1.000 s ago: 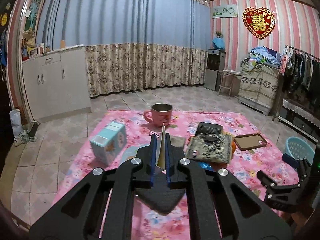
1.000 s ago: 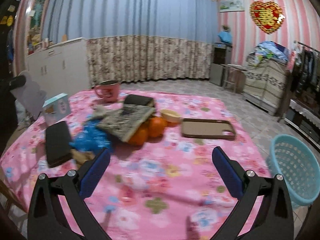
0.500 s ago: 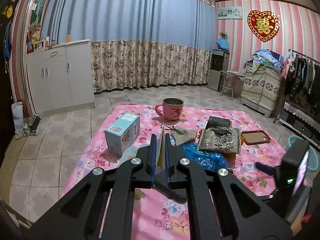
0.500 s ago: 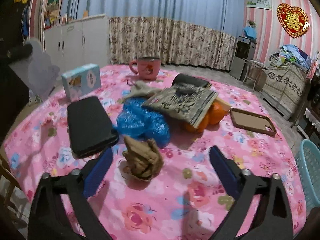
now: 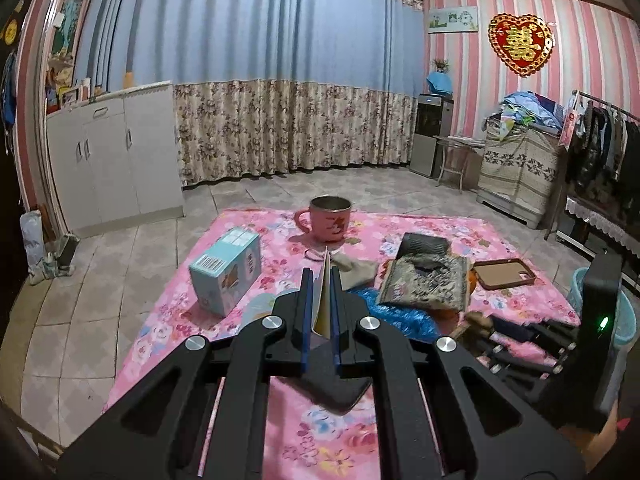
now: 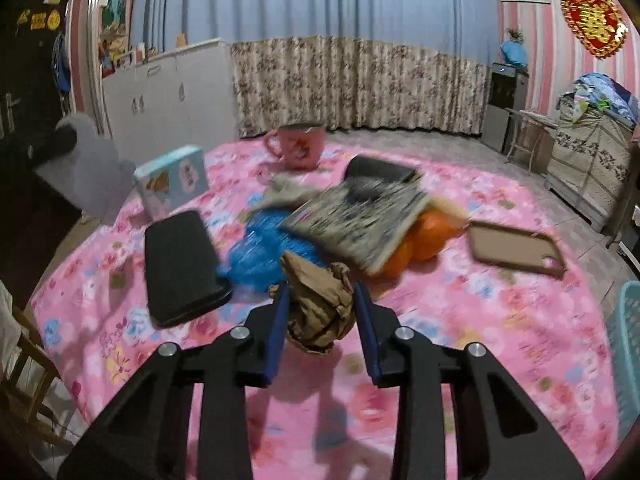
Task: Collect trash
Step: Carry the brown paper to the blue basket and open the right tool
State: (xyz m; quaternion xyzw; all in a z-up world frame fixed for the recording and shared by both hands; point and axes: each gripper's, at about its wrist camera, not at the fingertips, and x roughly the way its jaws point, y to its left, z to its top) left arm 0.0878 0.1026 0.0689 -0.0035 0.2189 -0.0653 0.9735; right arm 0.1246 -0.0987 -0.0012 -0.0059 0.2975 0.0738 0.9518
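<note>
My left gripper (image 5: 321, 280) is shut on a thin folded piece of paper (image 5: 325, 292), held upright above the near left part of the pink flowered tablecloth (image 5: 304, 432). My right gripper (image 6: 319, 294) has its jaws closed around a crumpled brown paper ball (image 6: 318, 306), which sits between the blue pads near the table's middle front. A crumpled blue plastic bag (image 6: 260, 252) lies just behind the ball. The right gripper's body shows at the right edge of the left wrist view (image 5: 560, 344).
On the cloth are a black phone (image 6: 180, 264), a light blue box (image 6: 172, 184), a pink mug (image 6: 298, 146), a patterned pouch (image 6: 360, 220) over oranges (image 6: 428, 232), a brown phone case (image 6: 516, 246). A light blue basket (image 6: 626, 352) stands at right.
My right gripper has moved forward and left and its jaws have closed in around the brown paper ball. My left gripper has kept hold of the paper and drawn back a little.
</note>
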